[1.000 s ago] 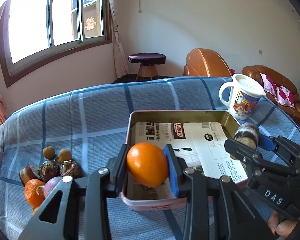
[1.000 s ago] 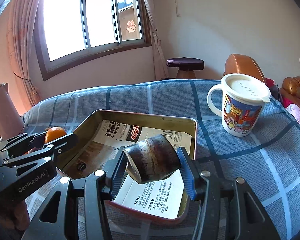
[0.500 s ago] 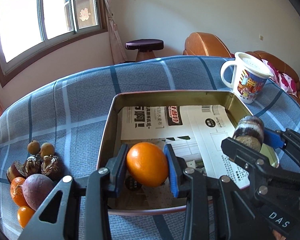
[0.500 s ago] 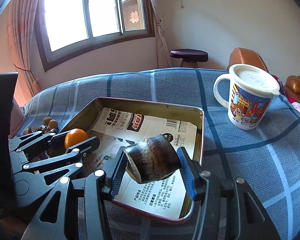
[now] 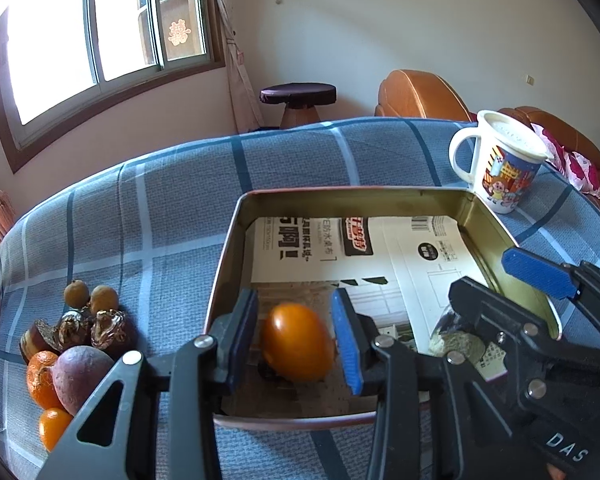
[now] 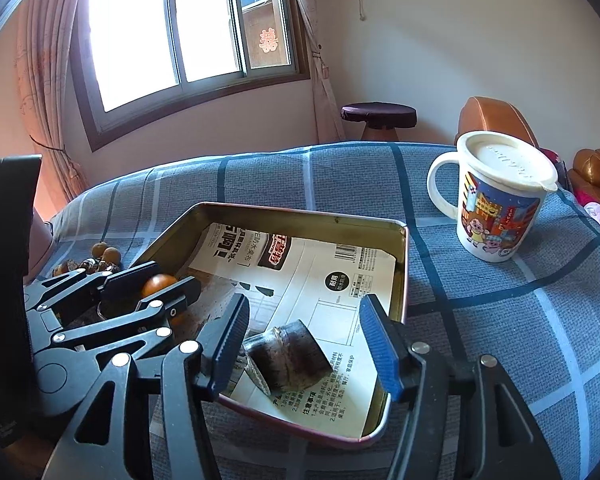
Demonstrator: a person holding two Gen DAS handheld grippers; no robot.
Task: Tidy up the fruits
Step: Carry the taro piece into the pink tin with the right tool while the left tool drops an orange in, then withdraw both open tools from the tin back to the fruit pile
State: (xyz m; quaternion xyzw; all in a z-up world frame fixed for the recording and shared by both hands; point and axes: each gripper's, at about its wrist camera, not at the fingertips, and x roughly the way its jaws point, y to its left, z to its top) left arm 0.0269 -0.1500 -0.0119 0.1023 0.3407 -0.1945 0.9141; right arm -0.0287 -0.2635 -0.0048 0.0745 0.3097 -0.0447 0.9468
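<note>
A gold metal tray [image 5: 236, 216] lined with printed paper sits on the blue plaid cloth; it also shows in the right wrist view [image 6: 400, 264]. My left gripper [image 5: 294, 344] is open over the tray's near left corner; an orange [image 5: 298, 344] lies in the tray between its jaws, blurred. My right gripper [image 6: 304, 344] is open over the tray's near right part; a dark sugarcane piece [image 6: 286, 360] lies on the paper between its jaws. The cane piece [image 5: 454, 338] is partly hidden behind the right gripper [image 5: 512, 280] in the left wrist view. The left gripper [image 6: 156, 284] and the orange [image 6: 158, 284] show in the right wrist view.
A pile of fruit [image 5: 76, 344] lies on the cloth left of the tray: oranges, a purple fruit, longans and dark pieces. A lidded cartoon mug [image 6: 496, 204] stands right of the tray's far corner. Leather chairs and a stool [image 5: 298, 96] stand beyond the table.
Both grippers lowered into the tray and opened. The orange left the left jaws and the cane piece left the right jaws; both now lie on the paper.
</note>
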